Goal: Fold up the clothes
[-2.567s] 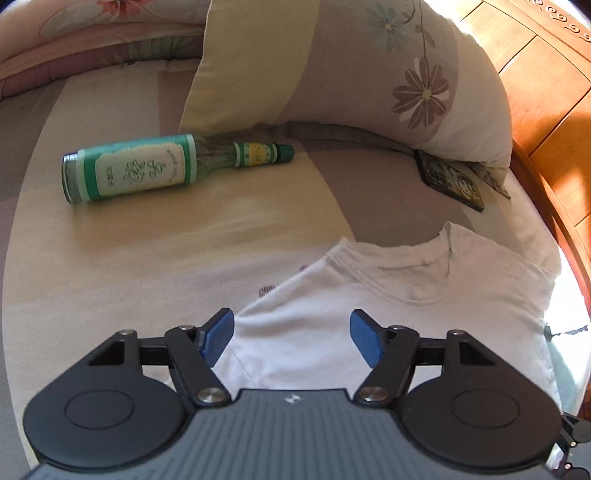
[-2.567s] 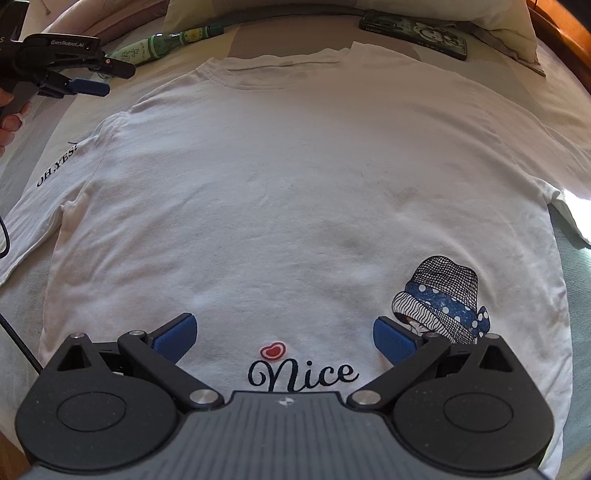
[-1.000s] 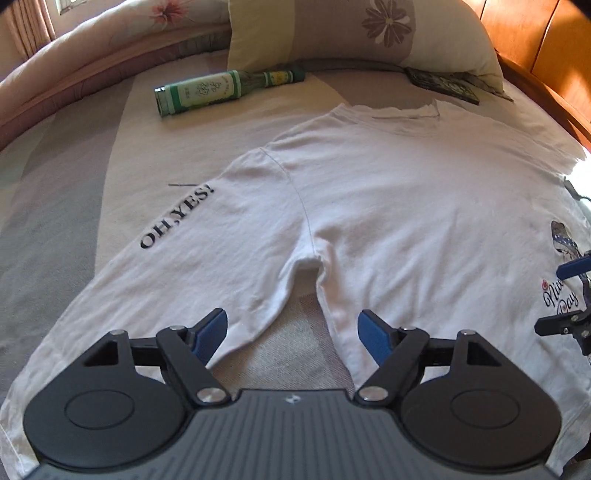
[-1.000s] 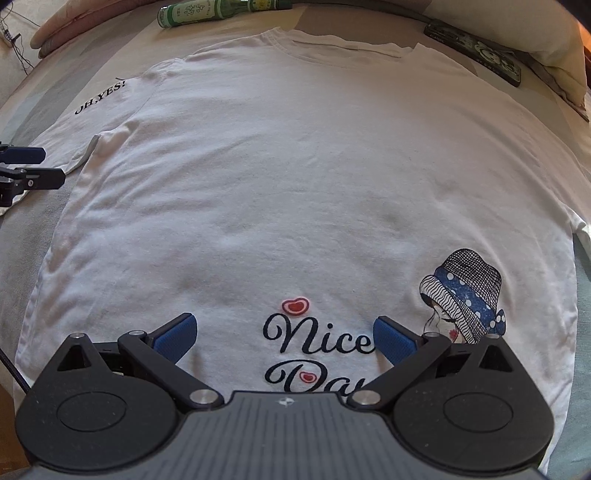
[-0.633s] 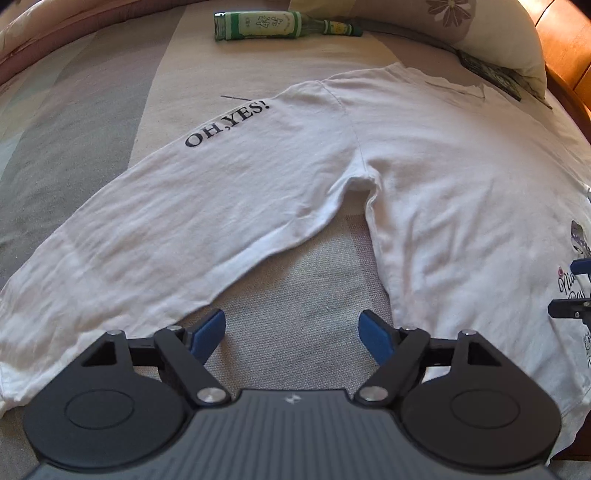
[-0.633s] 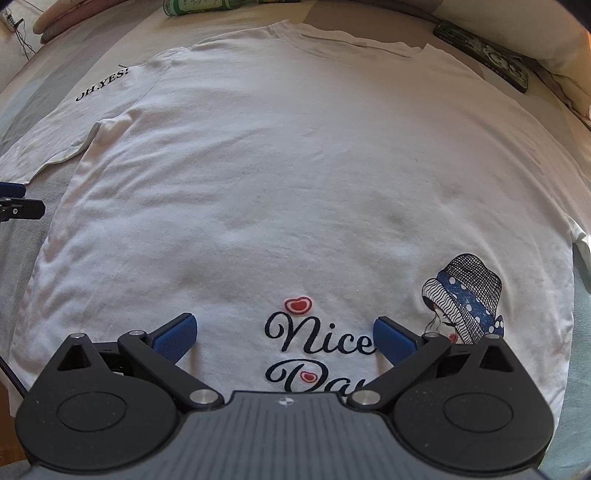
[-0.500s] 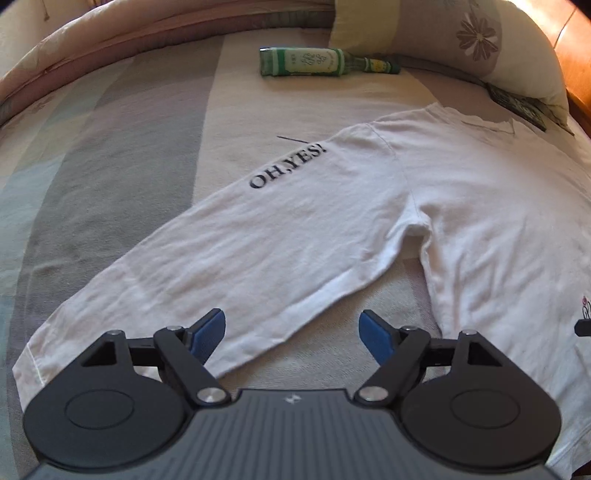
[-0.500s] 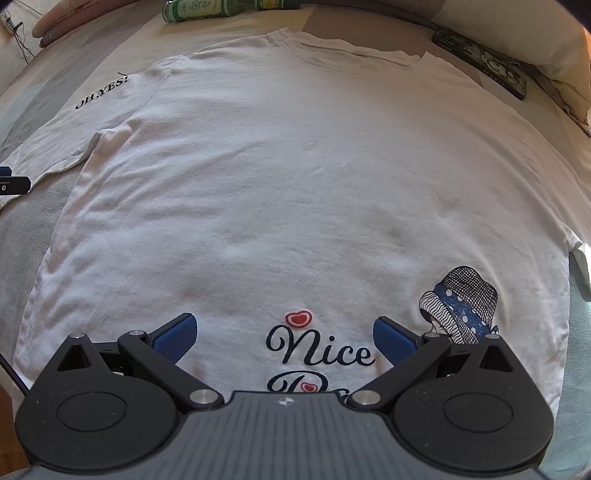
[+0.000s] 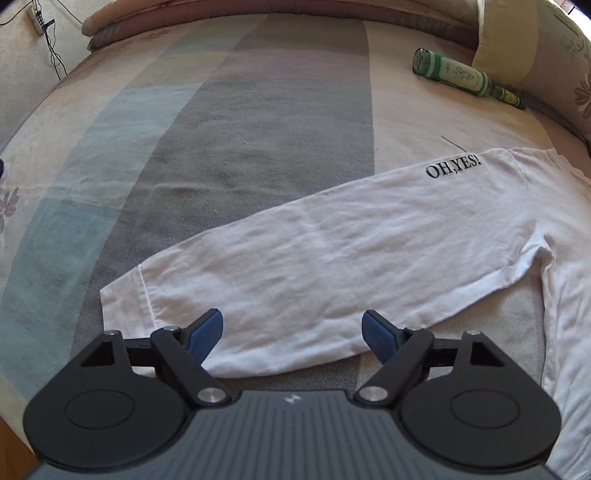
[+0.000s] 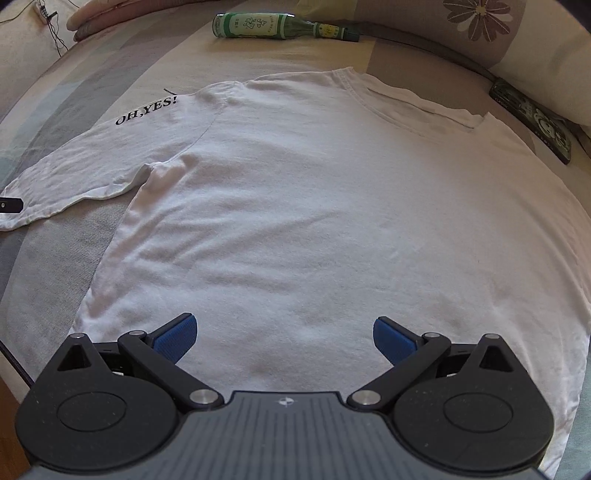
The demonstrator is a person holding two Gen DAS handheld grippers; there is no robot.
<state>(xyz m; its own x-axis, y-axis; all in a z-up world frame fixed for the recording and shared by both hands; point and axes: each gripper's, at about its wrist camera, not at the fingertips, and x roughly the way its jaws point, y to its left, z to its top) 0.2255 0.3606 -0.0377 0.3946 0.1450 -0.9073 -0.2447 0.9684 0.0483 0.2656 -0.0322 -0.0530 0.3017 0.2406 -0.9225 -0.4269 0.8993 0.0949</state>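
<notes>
A white long-sleeved shirt [image 10: 325, 206] lies flat on the bed, collar toward the pillows. Its left sleeve [image 9: 314, 258], printed "OH,YES!" near the shoulder, stretches out to the side. My left gripper [image 9: 291, 332] hovers open over the cuff end of that sleeve, nothing between its fingers. My right gripper [image 10: 284, 338] hangs open above the lower middle of the shirt's body, empty too. A tip of the left gripper [image 10: 11, 205] shows at the far left edge of the right wrist view, by the sleeve end.
A green glass bottle [image 10: 273, 27] lies on its side beyond the collar. Flowered pillows [image 10: 498, 33] line the head of the bed, with a dark flat remote-like object [image 10: 532, 118] beside them. The striped bedspread [image 9: 221, 147] spreads left of the sleeve. Cables [image 9: 51, 44] hang at the far wall.
My left gripper has swung left along the sleeve, from the armpit out to the cuff. My right gripper has shifted up the shirt body, so the "Nice" print has dropped out of its view.
</notes>
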